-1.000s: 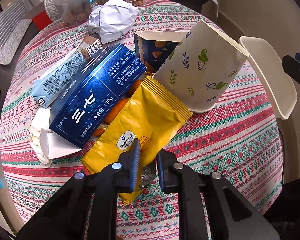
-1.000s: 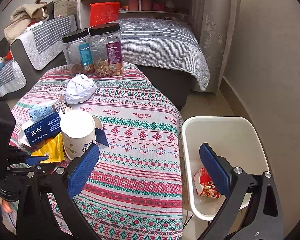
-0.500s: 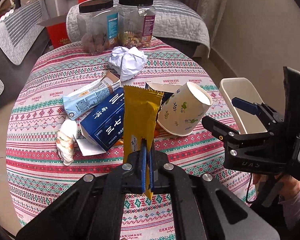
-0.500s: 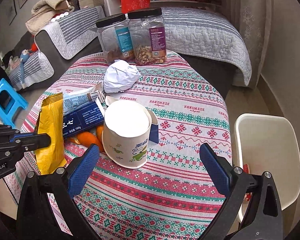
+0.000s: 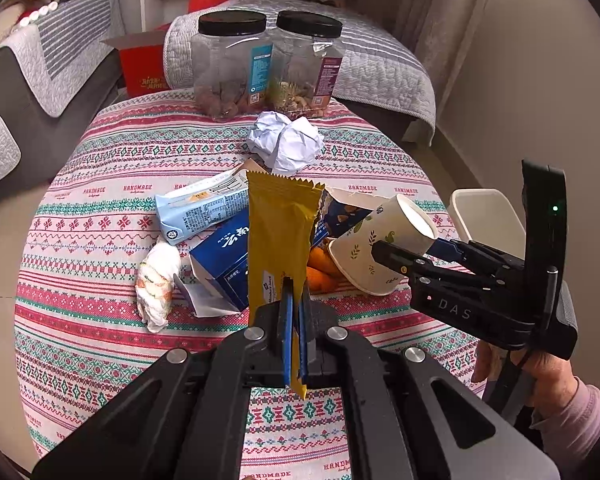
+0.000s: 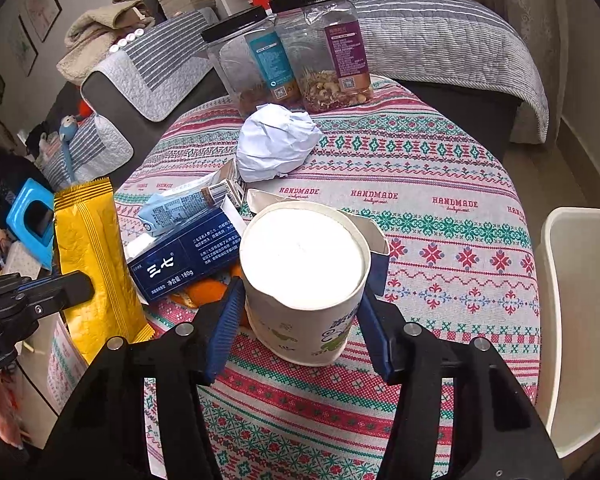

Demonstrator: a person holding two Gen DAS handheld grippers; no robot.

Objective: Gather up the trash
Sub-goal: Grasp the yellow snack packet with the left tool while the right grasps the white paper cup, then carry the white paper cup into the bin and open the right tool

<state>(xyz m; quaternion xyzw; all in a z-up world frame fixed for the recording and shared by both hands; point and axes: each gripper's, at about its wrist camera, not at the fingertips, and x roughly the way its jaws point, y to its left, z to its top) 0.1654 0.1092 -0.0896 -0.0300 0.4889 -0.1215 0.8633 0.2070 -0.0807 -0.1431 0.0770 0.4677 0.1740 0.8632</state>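
My left gripper point(image 5: 296, 308) is shut on a yellow snack wrapper point(image 5: 280, 232) and holds it upright above the table; the wrapper also shows in the right wrist view point(image 6: 92, 256). My right gripper point(image 6: 296, 312) has its jaws on both sides of an overturned paper cup point(image 6: 304, 276), close to its sides; contact is unclear. The cup point(image 5: 380, 248) lies beside a blue box point(image 5: 224, 260), a light blue carton point(image 5: 200, 208), a crumpled paper ball point(image 5: 288, 144), a wadded tissue point(image 5: 156, 284) and orange peel point(image 5: 320, 272).
A white trash bin point(image 6: 572, 320) stands right of the round table point(image 6: 440, 208) with its patterned cloth. Two black-lidded clear jars point(image 5: 268, 64) stand at the far edge. A sofa and a bed lie behind.
My left gripper closed on the yellow wrapper and lifted it off the pile. My right gripper swung from over the bin to the cup and narrowed around it.
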